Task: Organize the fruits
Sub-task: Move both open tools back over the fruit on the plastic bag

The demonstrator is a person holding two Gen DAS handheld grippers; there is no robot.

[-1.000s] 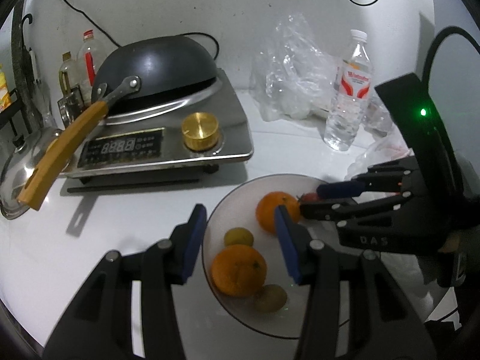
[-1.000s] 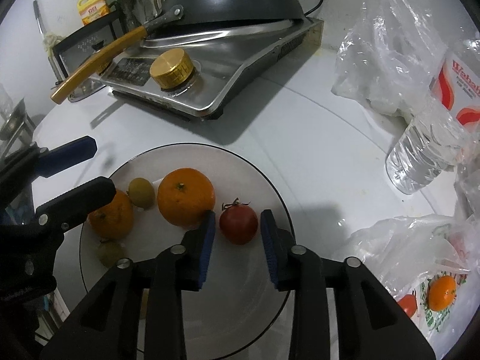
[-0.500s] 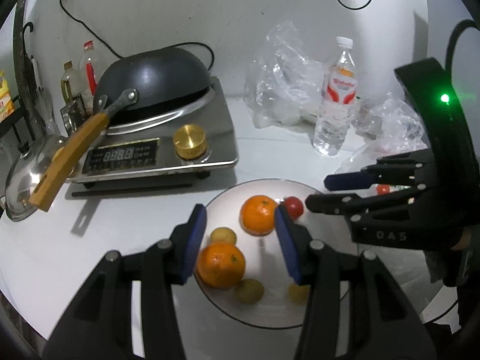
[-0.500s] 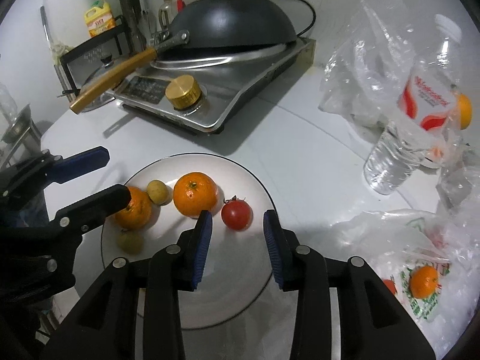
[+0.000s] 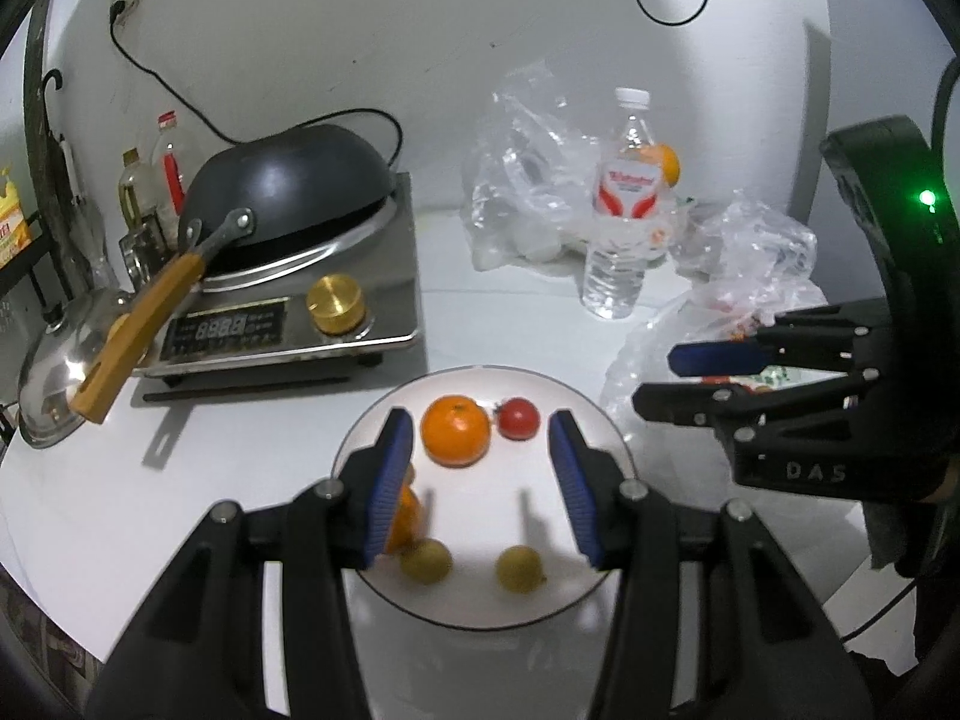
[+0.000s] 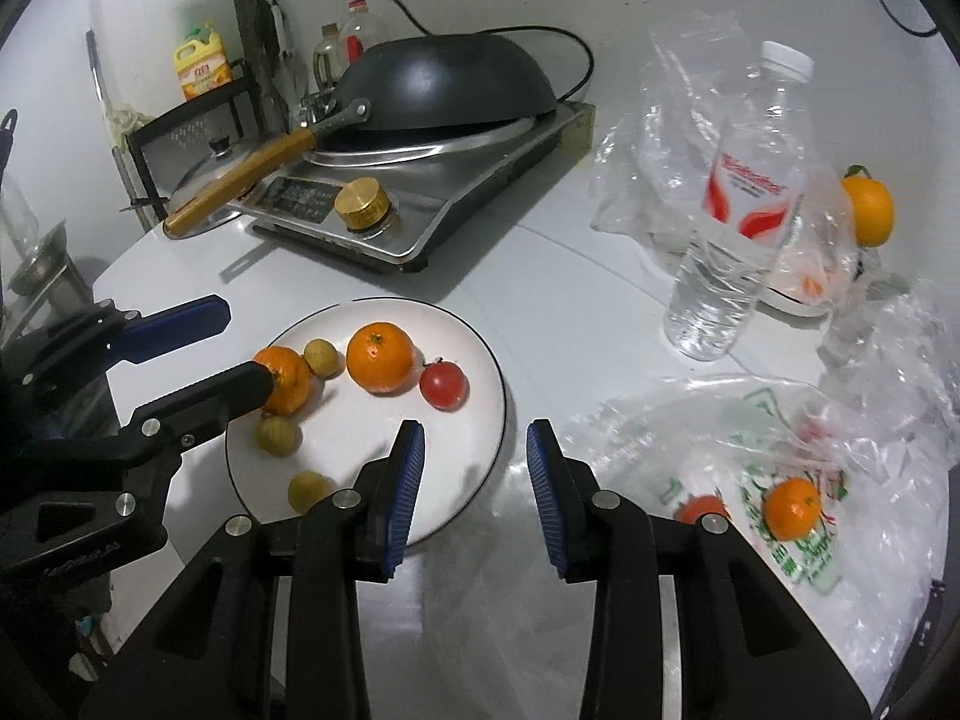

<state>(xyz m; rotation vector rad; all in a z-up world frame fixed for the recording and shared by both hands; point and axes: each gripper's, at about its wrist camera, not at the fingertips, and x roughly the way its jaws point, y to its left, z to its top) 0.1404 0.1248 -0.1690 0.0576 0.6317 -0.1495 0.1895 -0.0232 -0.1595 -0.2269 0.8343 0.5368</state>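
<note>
Both claws hang empty above a round white plate with a thin dark rim (image 6: 501,372) on the white surface (image 6: 570,312), their blue-padded jaws spread apart. The right claw (image 6: 475,483) sits over the plate's near-right edge; just to its right, and slightly nearer, lies a crumpled clear plastic bag with green print (image 6: 798,540) holding a small round orange tangerine (image 6: 791,507) and a red fruit (image 6: 702,507) seen only in part. That bagged fruit is likely the next pick, and the right claw is plainly the nearer one, the left claw (image 5: 480,480) being well apart from it over the plate's middle. The tangerine looks smooth, firm and without a long axis, veiled by wrinkled film. Already on the plate ahead: two oranges (image 6: 380,357), a red tomato (image 6: 443,384) and three small yellow-green fruits (image 6: 278,435).
</note>
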